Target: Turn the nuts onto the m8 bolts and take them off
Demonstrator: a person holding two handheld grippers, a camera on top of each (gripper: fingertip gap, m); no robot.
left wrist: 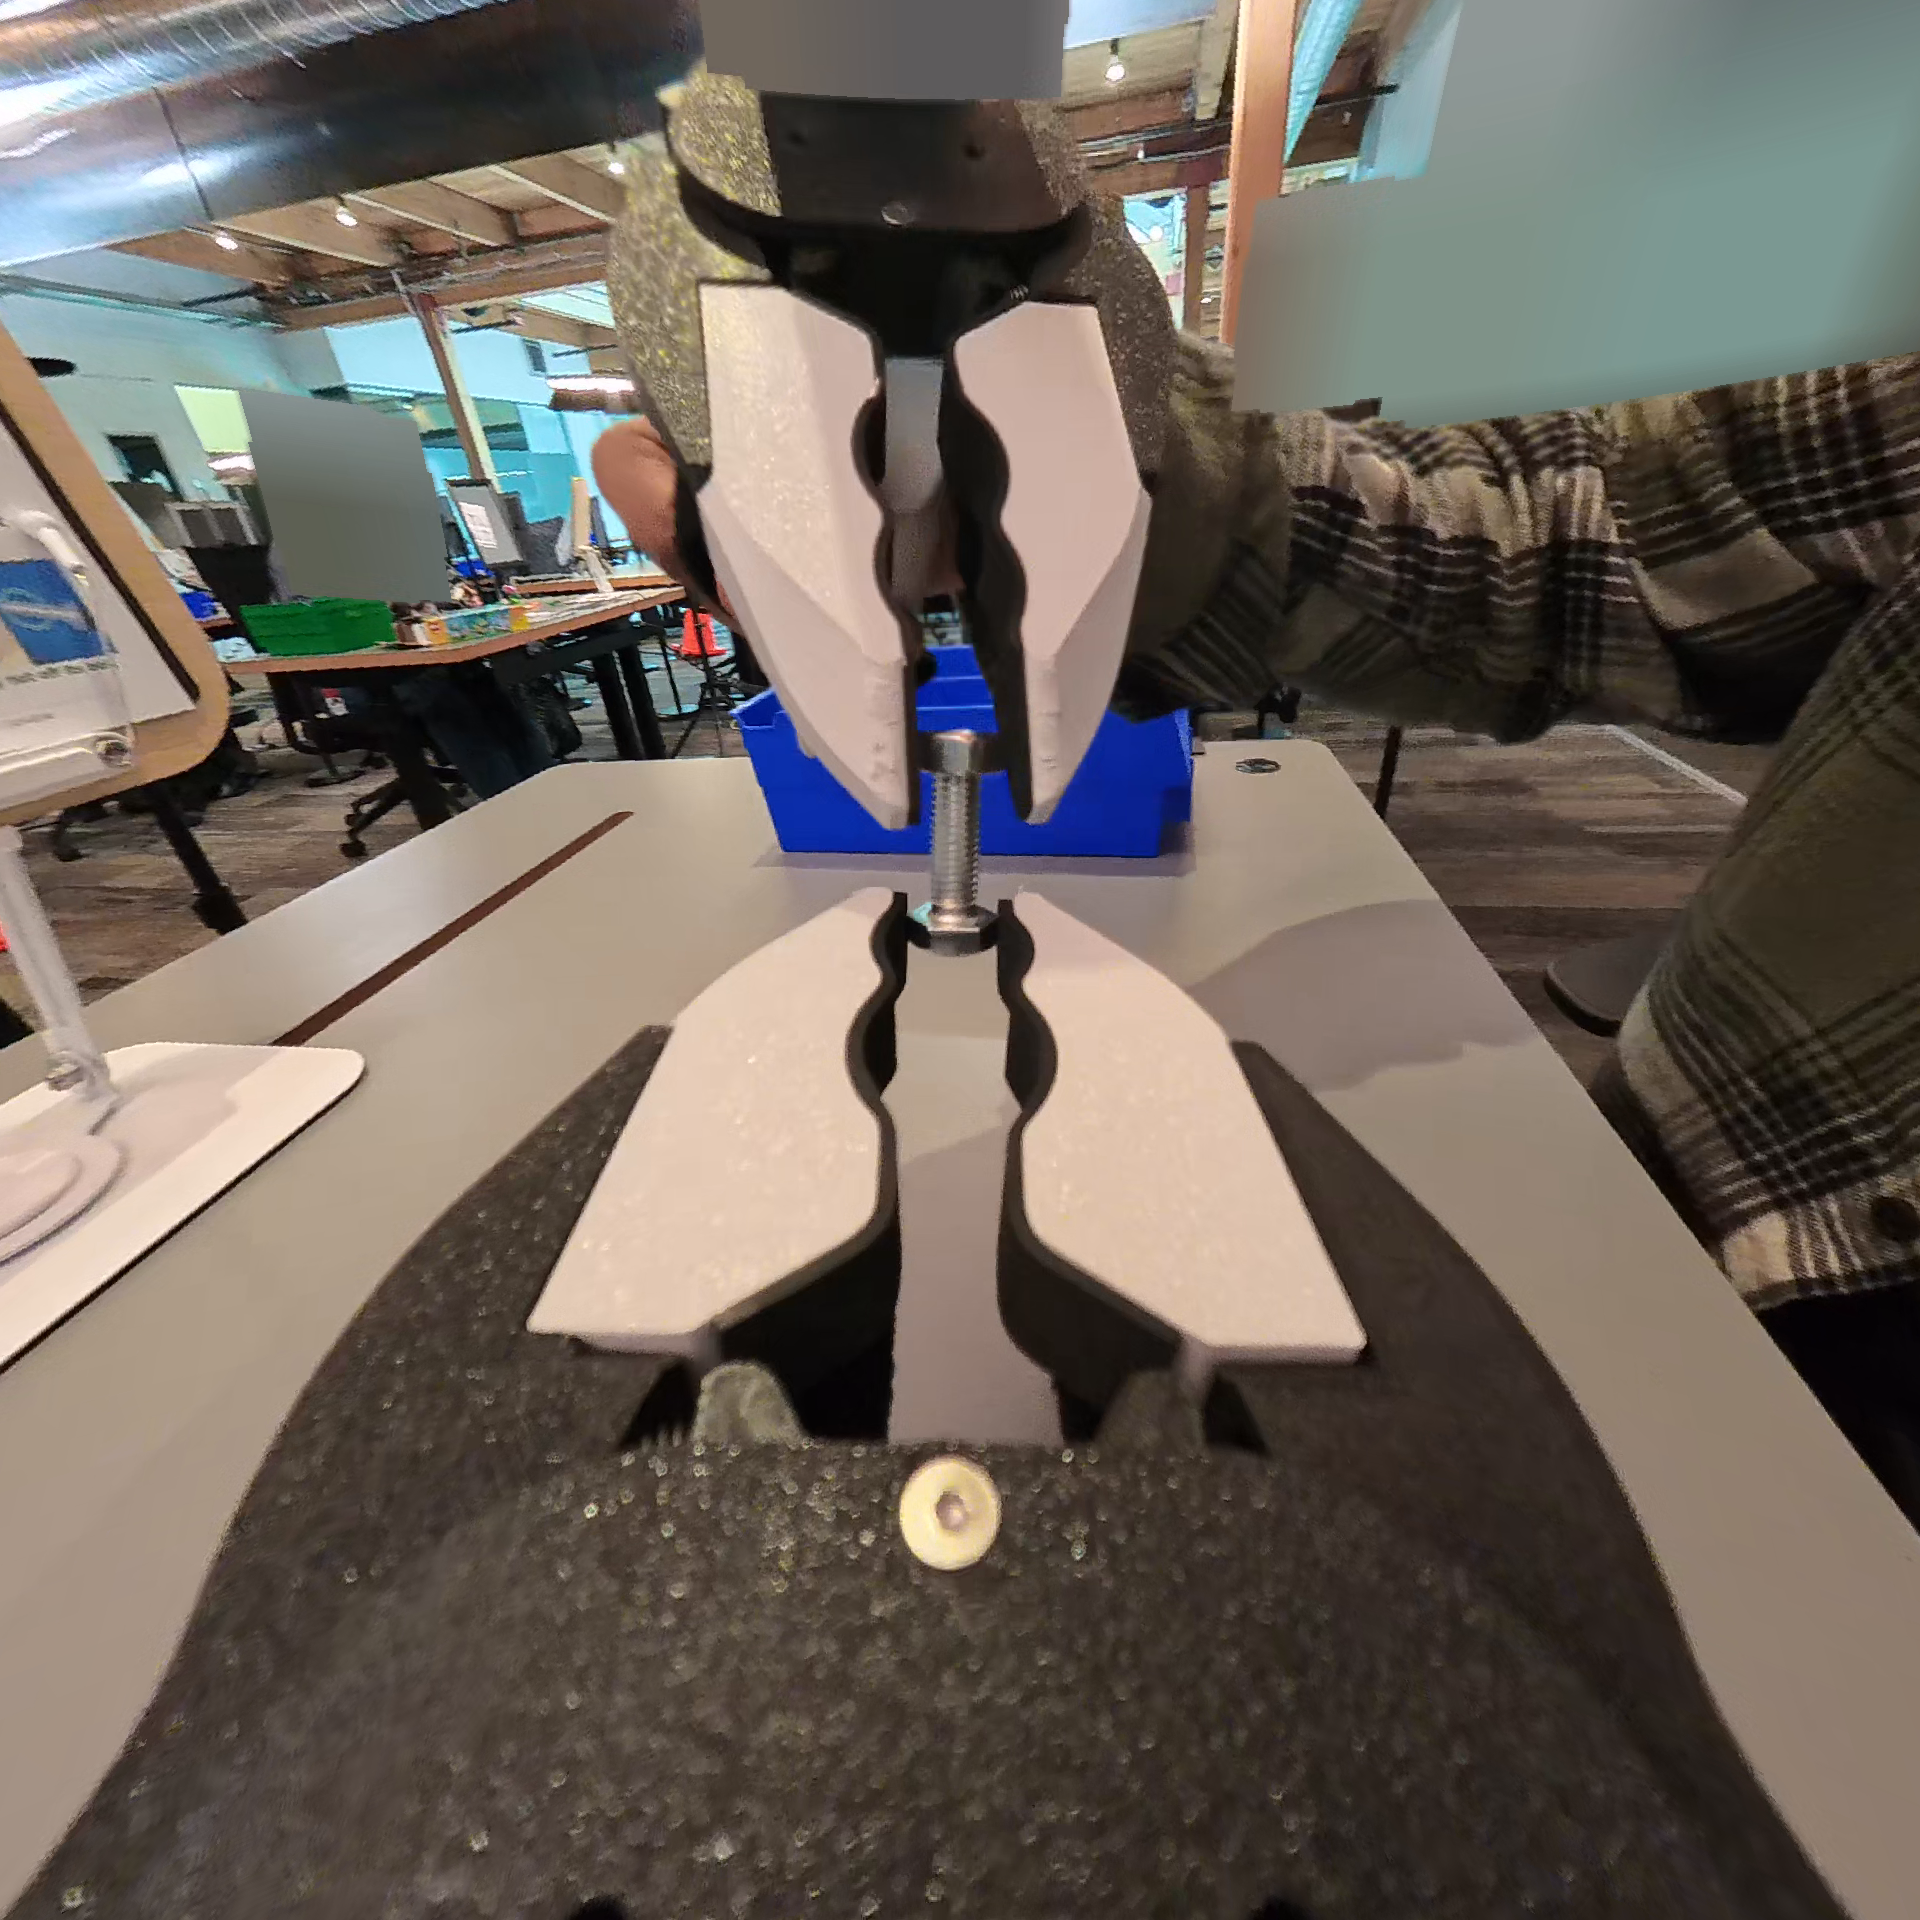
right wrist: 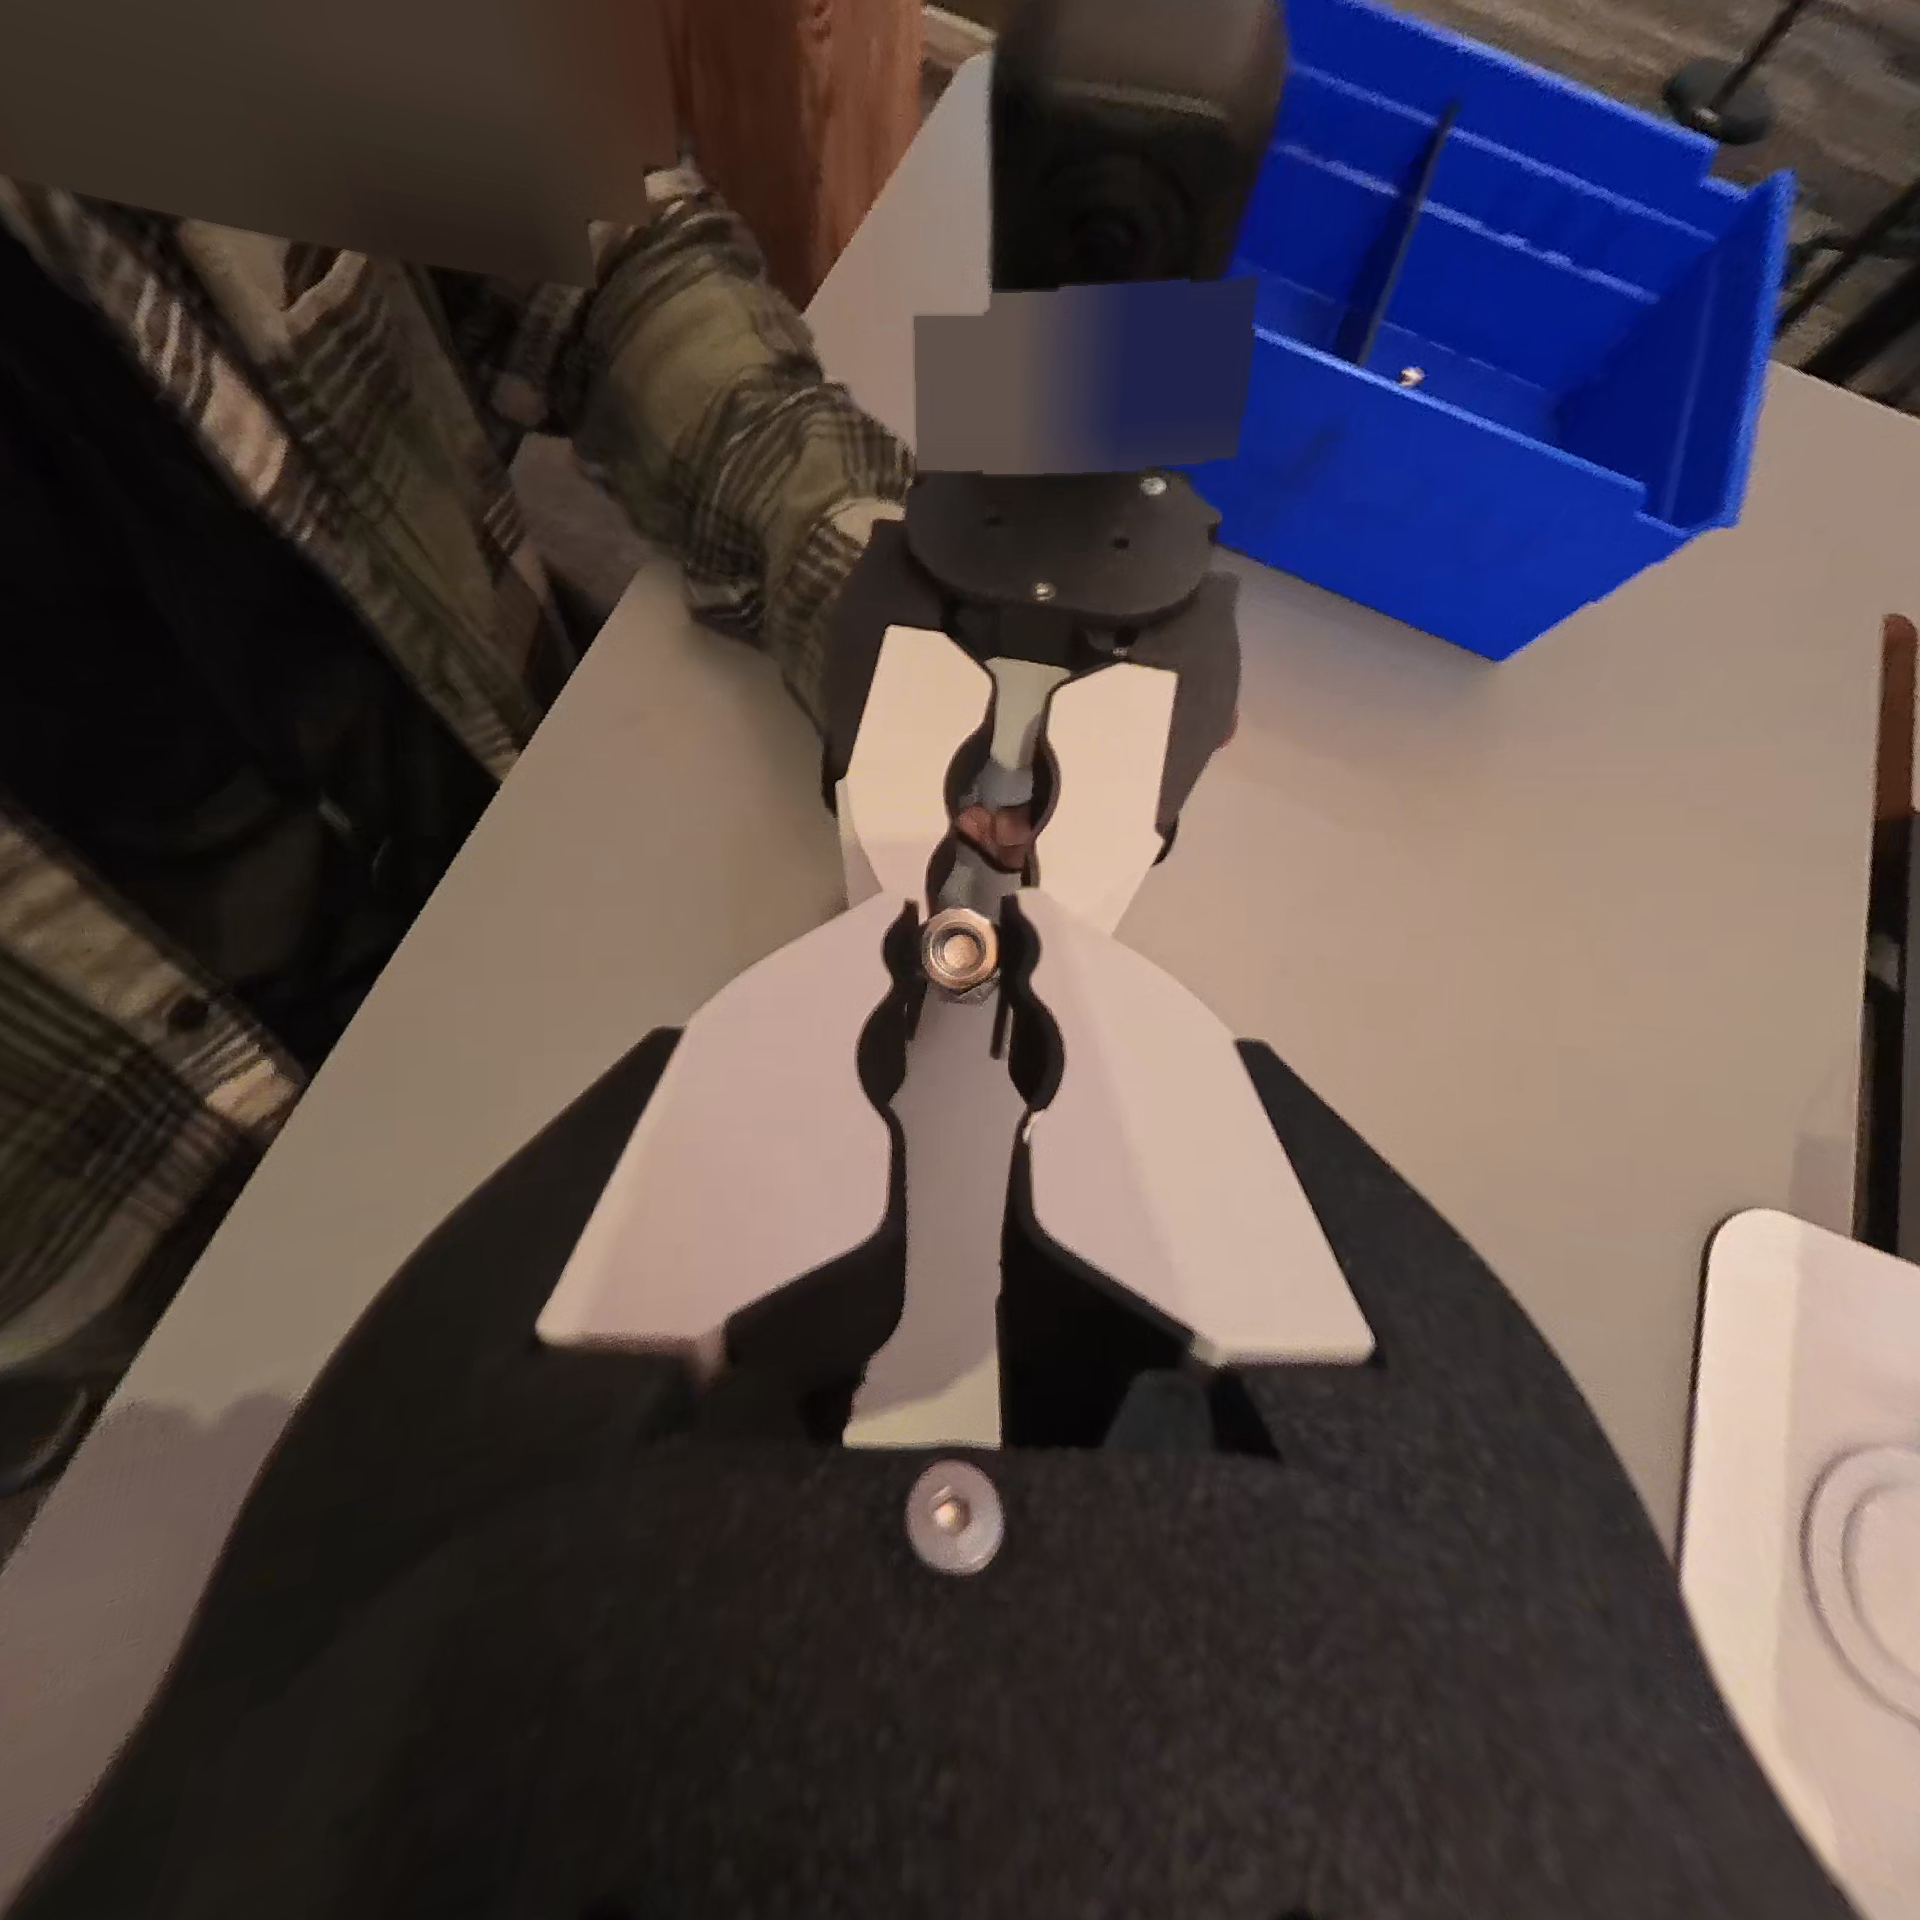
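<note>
A silver bolt (left wrist: 954, 842) stands upright above the grey table (left wrist: 1299, 935). My left gripper (left wrist: 951, 920) is shut on the bolt's hex head (left wrist: 951, 927) at the lower end. My right gripper (left wrist: 966, 810) comes down from above, and its pads press on the nut (left wrist: 954, 750) at the bolt's upper end. The right wrist view looks straight down on the nut (right wrist: 958, 951), with the bolt's end showing in its middle, between my right gripper's (right wrist: 961, 930) fingertips. The white fingers (right wrist: 914, 748) of the left gripper reach in from the far side there.
A blue bin (left wrist: 1091, 790) with a divider stands on the table behind the grippers and also shows in the right wrist view (right wrist: 1455, 436). A white stand base (left wrist: 156, 1122) sits at the left. A person's plaid sleeve (left wrist: 1558, 582) reaches in from the right. The grippers are tip to tip, or close to it.
</note>
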